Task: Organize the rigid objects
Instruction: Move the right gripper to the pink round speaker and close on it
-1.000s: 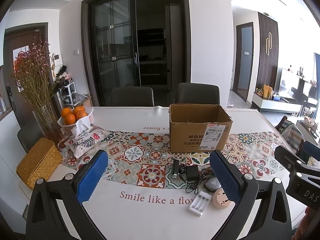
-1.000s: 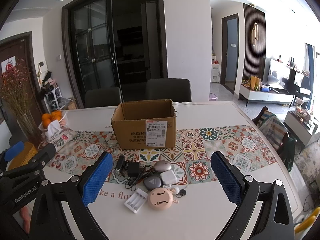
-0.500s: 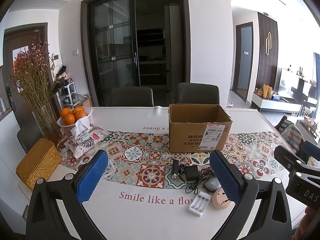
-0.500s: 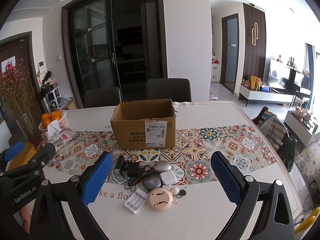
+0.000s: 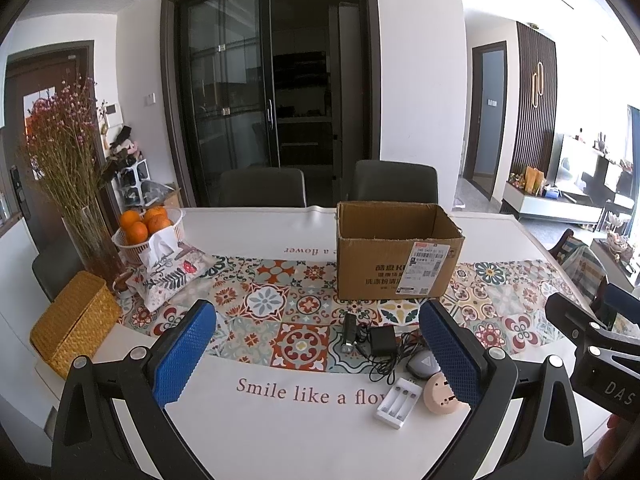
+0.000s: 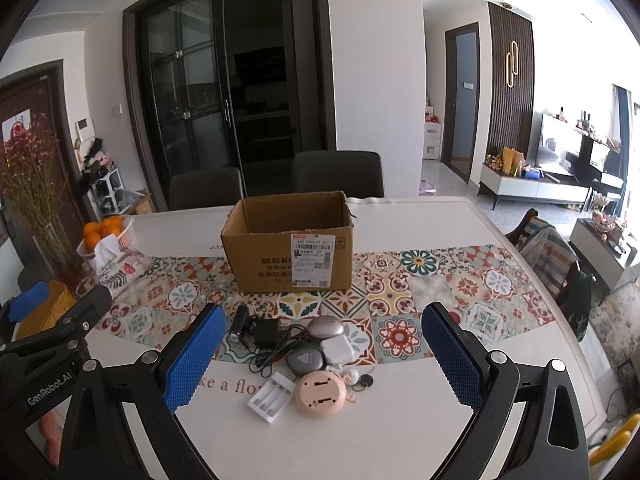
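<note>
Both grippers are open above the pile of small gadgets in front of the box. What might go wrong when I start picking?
1. The black adapter has its cable looped among the neighbouring pieces, so lifting it may drag them along.
2. The white battery charger lies flat and low; the right gripper may slip off it.
3. The cardboard box looks light, and a knock on its wall might shift it.

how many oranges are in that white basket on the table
4 show in the left wrist view, heaped in the white plastic basket: one at back left, two at right, one in front. More may lie beneath.
</note>
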Available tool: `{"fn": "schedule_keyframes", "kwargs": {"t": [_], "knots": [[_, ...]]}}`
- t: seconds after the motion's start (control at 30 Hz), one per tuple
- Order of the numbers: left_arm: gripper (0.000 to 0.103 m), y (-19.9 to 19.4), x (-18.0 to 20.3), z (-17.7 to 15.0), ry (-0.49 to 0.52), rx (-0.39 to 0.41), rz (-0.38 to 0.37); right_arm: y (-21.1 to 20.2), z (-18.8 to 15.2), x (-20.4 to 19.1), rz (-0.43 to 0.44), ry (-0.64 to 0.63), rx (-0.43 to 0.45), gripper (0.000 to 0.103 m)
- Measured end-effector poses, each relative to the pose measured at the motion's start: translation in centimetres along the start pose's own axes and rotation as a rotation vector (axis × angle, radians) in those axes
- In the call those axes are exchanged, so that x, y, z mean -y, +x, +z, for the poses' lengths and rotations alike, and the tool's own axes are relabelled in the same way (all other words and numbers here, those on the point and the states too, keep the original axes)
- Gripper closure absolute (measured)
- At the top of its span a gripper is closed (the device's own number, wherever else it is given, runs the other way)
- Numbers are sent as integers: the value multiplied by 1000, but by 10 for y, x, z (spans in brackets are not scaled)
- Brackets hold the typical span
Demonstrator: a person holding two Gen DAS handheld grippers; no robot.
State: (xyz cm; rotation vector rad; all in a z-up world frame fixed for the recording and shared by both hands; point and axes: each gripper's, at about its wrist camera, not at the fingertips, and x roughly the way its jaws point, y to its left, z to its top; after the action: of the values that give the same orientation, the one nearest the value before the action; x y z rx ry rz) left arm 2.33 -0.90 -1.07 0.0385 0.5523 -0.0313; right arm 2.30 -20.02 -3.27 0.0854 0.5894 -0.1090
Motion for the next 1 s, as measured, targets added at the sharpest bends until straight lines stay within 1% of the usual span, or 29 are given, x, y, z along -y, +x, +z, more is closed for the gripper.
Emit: {"fn": "schedule_keyframes", "kwargs": {"t": [0.1,0.3,0.43,0.6,0.73,0.83,0.87,1.0], "knots": [[0,6,0,-4,1,-27,-4,4,-3,0,5,-1,-26,4],[0,25,4,-18,36,-96,-16,29,-19,2,41,8,-150,4],[0,49,7,-32,68,-190,-13,53,-31,1,52,-1,-255,4],[0,69,9,-47,82,-268,-1,86,-46,-1,80,-12,-397,4],[0,88,11,-62,110,-337,20,109,-57,-4,86,-49,-483,5],[0,100,13,-73,118,-395,8,125,-66,-4,111,-51,-541,5],[0,103,15,-76,121,-412,2,129,-68,-2,120,-46,-550,5],[0,113,21,-85,129,-437,4,142,-75,-1,158,-74,-572,5]]}}
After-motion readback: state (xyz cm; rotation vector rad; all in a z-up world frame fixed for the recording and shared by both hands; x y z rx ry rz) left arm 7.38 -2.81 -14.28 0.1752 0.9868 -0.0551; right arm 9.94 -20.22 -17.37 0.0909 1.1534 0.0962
